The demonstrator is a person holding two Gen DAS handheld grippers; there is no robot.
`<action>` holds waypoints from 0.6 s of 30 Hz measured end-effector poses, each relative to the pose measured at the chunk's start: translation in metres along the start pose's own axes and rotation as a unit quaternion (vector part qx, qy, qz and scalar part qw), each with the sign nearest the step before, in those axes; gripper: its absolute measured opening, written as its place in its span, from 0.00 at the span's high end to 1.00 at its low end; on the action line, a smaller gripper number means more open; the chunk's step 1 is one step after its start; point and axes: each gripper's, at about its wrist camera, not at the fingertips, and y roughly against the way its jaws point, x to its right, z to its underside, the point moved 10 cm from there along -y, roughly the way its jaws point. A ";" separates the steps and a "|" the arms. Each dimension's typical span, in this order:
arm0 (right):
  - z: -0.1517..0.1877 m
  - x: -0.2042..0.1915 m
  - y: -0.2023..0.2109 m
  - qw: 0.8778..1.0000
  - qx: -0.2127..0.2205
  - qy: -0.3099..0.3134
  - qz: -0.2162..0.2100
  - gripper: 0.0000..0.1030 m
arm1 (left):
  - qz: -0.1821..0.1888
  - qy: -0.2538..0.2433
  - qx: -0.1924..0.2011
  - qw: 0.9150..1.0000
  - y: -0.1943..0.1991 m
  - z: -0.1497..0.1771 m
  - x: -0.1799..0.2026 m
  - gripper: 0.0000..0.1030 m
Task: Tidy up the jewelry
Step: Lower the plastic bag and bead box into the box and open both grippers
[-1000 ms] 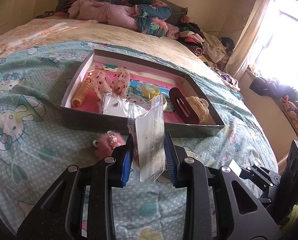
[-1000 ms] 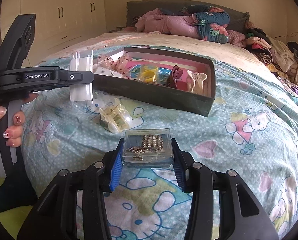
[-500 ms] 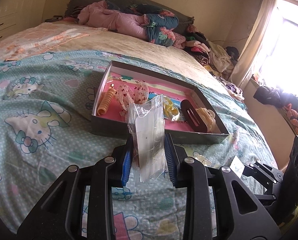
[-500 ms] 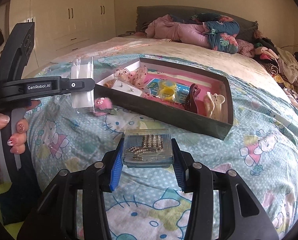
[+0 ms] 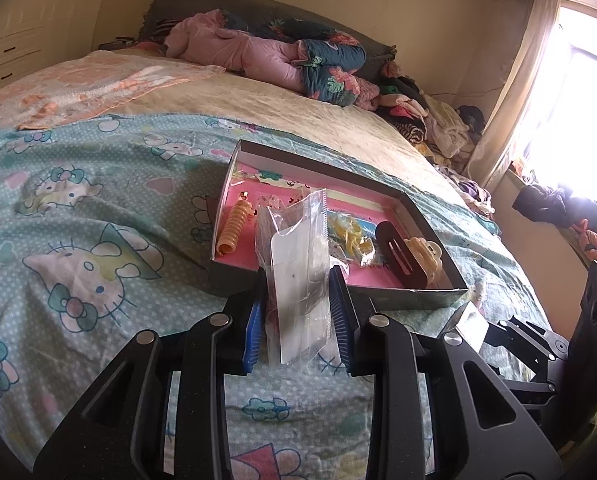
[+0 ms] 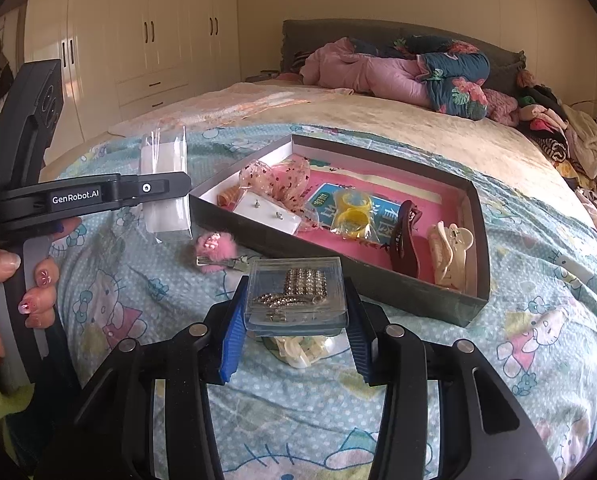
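My left gripper (image 5: 297,322) is shut on a clear plastic bag with a white earring card (image 5: 298,276), held upright above the bedspread just before the tray. From the right wrist view the same bag (image 6: 165,188) hangs in that gripper (image 6: 166,188) at the left. My right gripper (image 6: 296,320) is shut on a small clear box of rhinestone jewelry (image 6: 297,294), held over the bed in front of the dark tray (image 6: 418,292). The tray (image 5: 422,294) has a pink floor and holds an orange spiral clip (image 5: 234,230), yellow rings (image 6: 352,210), a brown clip (image 6: 404,240) and a cream claw clip (image 6: 450,252).
A pink fluffy hair clip (image 6: 214,248) lies on the cartoon-cat bedspread (image 6: 110,300) left of the tray. A pale clip in a bag (image 6: 302,350) lies under my right gripper. Pink bedding (image 6: 378,72) and clothes (image 6: 558,136) pile at the far end. A hand (image 6: 14,288) grips the left handle.
Both grippers have risen and drawn back from the tray, each still holding its item. The pink fluffy clip has passed out of the left wrist view.
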 end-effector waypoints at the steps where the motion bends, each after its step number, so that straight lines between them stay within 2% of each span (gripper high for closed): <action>1: -0.002 0.000 -0.001 1.000 0.001 0.001 -0.001 0.59 | 0.000 0.000 0.001 1.000 -0.001 -0.002 -0.001 0.78; 18: -0.040 0.025 -0.015 0.999 0.029 -0.012 0.014 0.59 | -0.008 -0.010 0.006 1.000 -0.020 -0.030 -0.004 0.78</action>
